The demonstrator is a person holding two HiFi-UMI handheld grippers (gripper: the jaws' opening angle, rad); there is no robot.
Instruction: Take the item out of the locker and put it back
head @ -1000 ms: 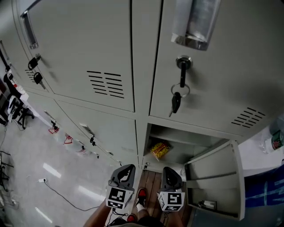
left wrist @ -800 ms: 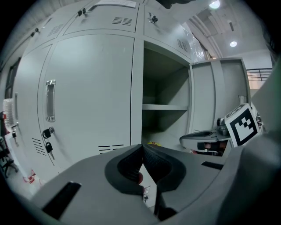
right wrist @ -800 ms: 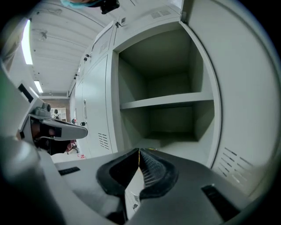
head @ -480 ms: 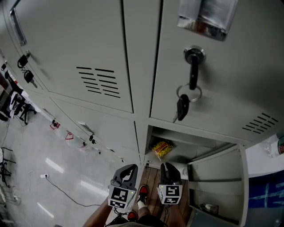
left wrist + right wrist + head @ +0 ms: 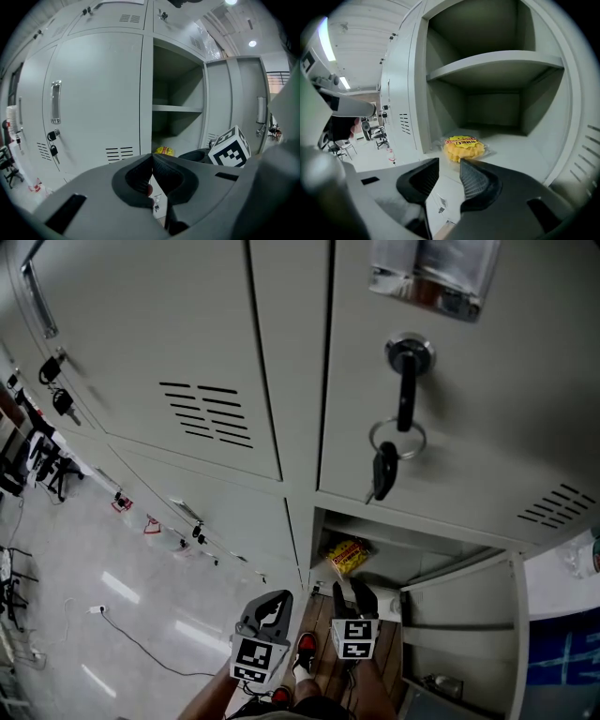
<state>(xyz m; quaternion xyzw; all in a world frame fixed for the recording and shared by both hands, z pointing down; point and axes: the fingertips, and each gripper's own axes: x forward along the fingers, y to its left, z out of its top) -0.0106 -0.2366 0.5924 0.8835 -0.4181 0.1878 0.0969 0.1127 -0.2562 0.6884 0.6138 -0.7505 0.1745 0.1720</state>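
Yellow snack packet [image 5: 461, 149] flat on floor of open locker [image 5: 497, 63], front left. Straight ahead of right gripper [image 5: 449, 165], just beyond tips, long side across approach. Jaws just opened, spread, nothing between. Left gripper [image 5: 152, 158] pressed together, empty, farther away at left.

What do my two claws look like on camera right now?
Both the left claw and right claw are grey with dark ribbed pads, each carrying a white cube with black square markers. The right one has just been opening, nothing between its jaws.
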